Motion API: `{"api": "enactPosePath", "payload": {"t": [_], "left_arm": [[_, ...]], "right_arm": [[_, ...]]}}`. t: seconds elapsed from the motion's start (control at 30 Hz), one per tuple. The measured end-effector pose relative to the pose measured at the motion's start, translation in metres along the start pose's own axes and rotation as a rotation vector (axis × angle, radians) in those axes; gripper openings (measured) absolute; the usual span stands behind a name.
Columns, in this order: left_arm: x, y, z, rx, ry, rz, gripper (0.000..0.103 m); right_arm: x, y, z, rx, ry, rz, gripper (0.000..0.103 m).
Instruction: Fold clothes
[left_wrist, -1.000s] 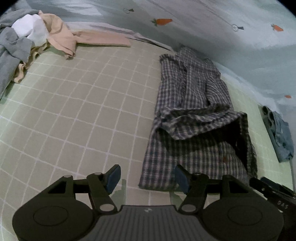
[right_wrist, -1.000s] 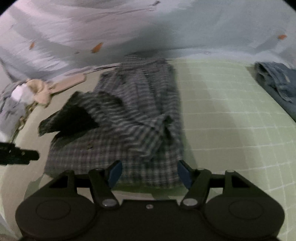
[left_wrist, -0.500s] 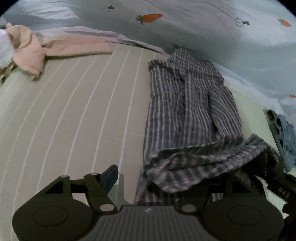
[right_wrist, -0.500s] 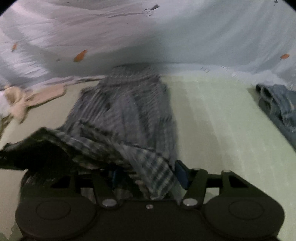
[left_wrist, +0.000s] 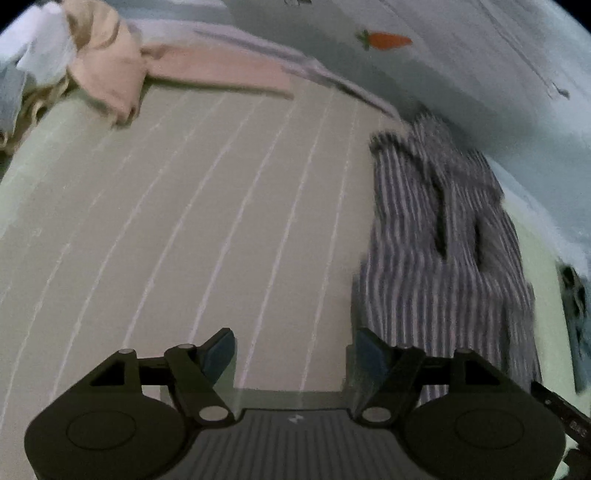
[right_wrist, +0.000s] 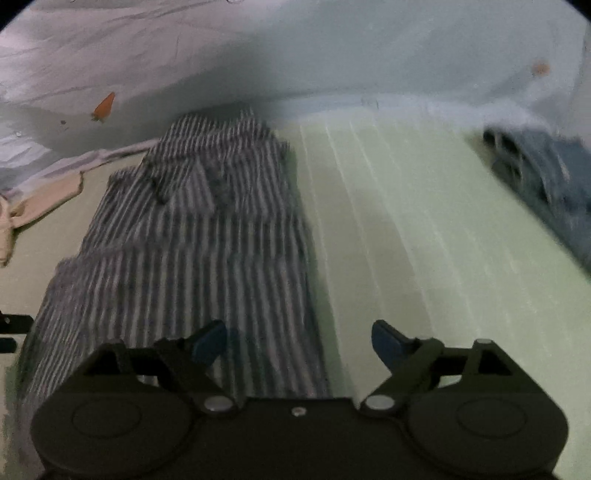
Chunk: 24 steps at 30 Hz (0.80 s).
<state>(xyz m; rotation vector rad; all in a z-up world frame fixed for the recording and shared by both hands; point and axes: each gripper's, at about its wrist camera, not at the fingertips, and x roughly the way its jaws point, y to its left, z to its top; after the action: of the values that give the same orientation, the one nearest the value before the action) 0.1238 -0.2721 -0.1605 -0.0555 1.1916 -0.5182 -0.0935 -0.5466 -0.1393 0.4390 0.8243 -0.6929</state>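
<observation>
— 2 grippers, both empty: my left gripper (left_wrist: 293, 350) has its blue pads spread wide over bare mattress, and my right gripper (right_wrist: 299, 341) is just as wide, holding nothing.

— Where is the garment?

— The dark checked cotton shirt (right_wrist: 192, 251) lies flat as 1 long narrow strip. It starts under my right gripper's left pad (right_wrist: 208, 341) and runs away ahead of the fingers toward the pale blue carrot-print sheet (right_wrist: 332, 55). Seen from my left gripper, it sits just beyond the right pad (left_wrist: 369, 350), reaching forward and to the right.

— Which step is this?

— I judge the lengthwise folds done and the crosswise fold next. Both views are smeared, so I can't say how tidy the layers are.

— What does the next move call for?

— Each gripper needs 1 near corner of the strip. My right fingers straddle its right edge; my left fingers must shift right to meet its left edge. Then pinch low, catching every layer, and carry the near end forward over the far end.

— Any room to move?

— Plenty. The pale green grid-lined mattress cover (left_wrist: 184, 229) lies open ahead and left of my left fingers, and another clear stretch runs ahead and right of my right fingers. A crumpled peach garment (left_wrist: 110, 74) sits far ahead-left, well apart, and folded blue denim jeans (right_wrist: 546, 184) lie far to the right. The far end of the shirt nearly meets the carrot-print sheet, so the fold should stop short of it.
</observation>
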Motion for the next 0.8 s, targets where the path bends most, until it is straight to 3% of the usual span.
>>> {"api": "enactPosePath", "payload": {"t": [0.2, 0.33, 0.4, 0.47, 0.6, 0.63, 0.67, 0.7, 0.73, 0.8], "left_arm": [[-0.019, -0.006, -0.054, -0.022, 0.07, -0.041, 0.079], [-0.023, -0.018, -0.072, -0.005, 0.08, -0.05, 0.08], [-0.024, -0.02, -0.081, -0.02, 0.074, -0.056, 0.08], [-0.023, -0.02, -0.087, -0.047, 0.06, -0.06, 0.08], [-0.02, -0.019, -0.091, -0.073, 0.028, -0.064, 0.077], [-0.021, -0.019, -0.092, -0.076, 0.017, -0.061, 0.063], [-0.022, -0.019, -0.094, -0.078, 0.011, -0.055, 0.05], [-0.022, -0.018, -0.098, -0.086, 0.027, -0.058, 0.022], [-0.021, -0.017, -0.102, -0.095, 0.043, -0.062, 0.012], [-0.023, -0.016, -0.113, -0.114, 0.05, -0.085, 0.01]], "right_arm": [[-0.026, -0.026, -0.045, 0.122, 0.031, 0.055, 0.087], [-0.035, -0.032, -0.058, 0.134, 0.047, 0.084, 0.079], [-0.039, -0.033, -0.065, 0.124, 0.048, 0.124, 0.065], [-0.04, -0.033, -0.073, 0.102, 0.046, 0.157, 0.039], [-0.041, -0.032, -0.091, 0.035, 0.035, 0.184, 0.018], [-0.043, -0.031, -0.094, 0.002, 0.032, 0.185, 0.008], [-0.045, -0.031, -0.096, -0.029, 0.028, 0.195, 0.007], [-0.048, -0.03, -0.099, -0.047, 0.024, 0.199, 0.005], [-0.052, -0.03, -0.103, -0.066, 0.021, 0.203, 0.003], [-0.063, -0.029, -0.112, -0.095, 0.022, 0.206, 0.003]]}}
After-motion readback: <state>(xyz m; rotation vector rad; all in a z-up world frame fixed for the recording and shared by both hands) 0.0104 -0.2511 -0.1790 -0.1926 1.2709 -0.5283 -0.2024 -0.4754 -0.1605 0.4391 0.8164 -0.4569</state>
